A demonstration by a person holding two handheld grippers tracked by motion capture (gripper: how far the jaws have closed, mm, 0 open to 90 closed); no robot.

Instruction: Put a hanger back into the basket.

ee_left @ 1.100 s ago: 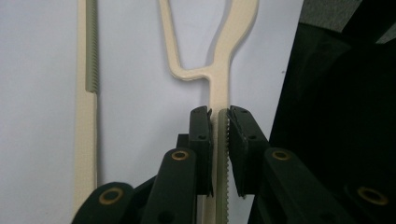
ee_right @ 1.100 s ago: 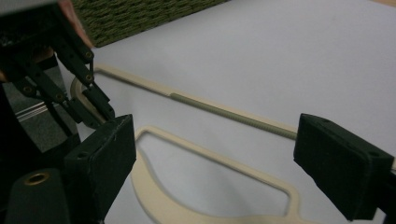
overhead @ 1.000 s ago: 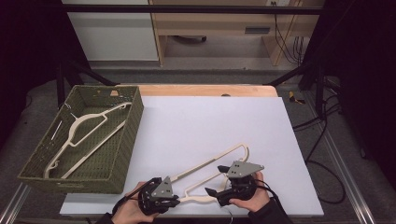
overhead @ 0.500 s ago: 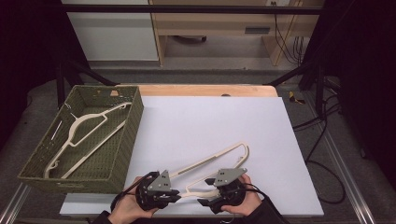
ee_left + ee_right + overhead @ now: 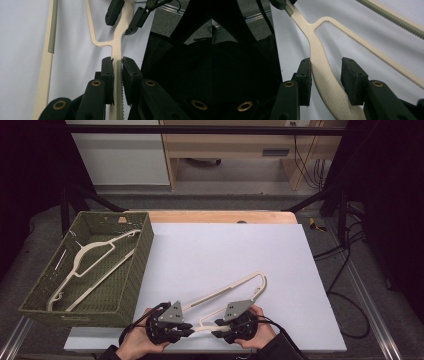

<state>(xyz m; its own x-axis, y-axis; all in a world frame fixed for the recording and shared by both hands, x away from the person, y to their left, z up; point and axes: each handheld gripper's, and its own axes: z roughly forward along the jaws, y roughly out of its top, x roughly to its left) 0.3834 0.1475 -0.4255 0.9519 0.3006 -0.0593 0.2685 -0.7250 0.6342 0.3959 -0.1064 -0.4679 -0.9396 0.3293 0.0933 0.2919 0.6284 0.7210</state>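
1. A cream plastic clothes hanger (image 5: 227, 295) lay flat on the white worktop (image 5: 225, 255), near its front edge, between the person's two hands.
2. The left tool (image 5: 117, 72) was clamped on the hanger's ribbed grey-green strip; in the left gripper view both pads pressed against that strip, leaving only its thickness between them.
3. The right tool (image 5: 325, 80) straddled the hanger's broad curved neck. Its jaws had just been closing; in the right gripper view the left pad touched the neck, while a gap remained at the right pad.
4. In the high view, the left tool (image 5: 170, 322) and the right tool (image 5: 235, 320) sat near each other, jaws facing inward along the hanger.
5. A second cream hanger (image 5: 90, 265) rested inside the green woven basket (image 5: 135, 270) on the left side of the worktop, well apart from the first hanger.
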